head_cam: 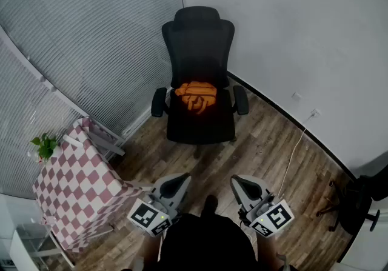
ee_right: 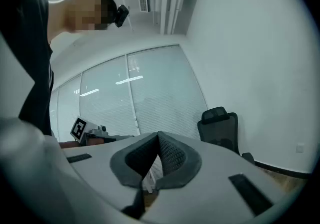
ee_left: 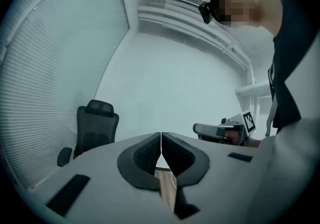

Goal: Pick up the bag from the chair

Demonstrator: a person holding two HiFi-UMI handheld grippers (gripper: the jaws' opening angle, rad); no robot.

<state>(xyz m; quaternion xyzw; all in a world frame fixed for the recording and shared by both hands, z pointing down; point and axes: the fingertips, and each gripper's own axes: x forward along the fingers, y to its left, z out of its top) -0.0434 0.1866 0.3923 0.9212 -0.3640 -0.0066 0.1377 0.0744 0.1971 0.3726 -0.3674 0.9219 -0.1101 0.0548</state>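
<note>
An orange bag (head_cam: 196, 96) lies on the seat of a black office chair (head_cam: 200, 119) against the far wall, in the head view. My left gripper (head_cam: 180, 182) and right gripper (head_cam: 238, 183) are held low and close to my body, well short of the chair. Both are shut with their jaws touching and nothing between them, as the left gripper (ee_left: 161, 138) and right gripper (ee_right: 158, 137) views show. The chair (ee_left: 95, 128) shows at the left of the left gripper view, and the same chair (ee_right: 220, 128) at the right of the right gripper view. The bag is hidden in both.
A small table with a red and white checked cloth (head_cam: 79, 185) and a potted plant (head_cam: 45, 145) stands at the left. A white cable (head_cam: 297, 148) runs across the wooden floor from a wall socket. Black chair legs (head_cam: 348, 203) stand at the right edge. Blinds cover the left wall.
</note>
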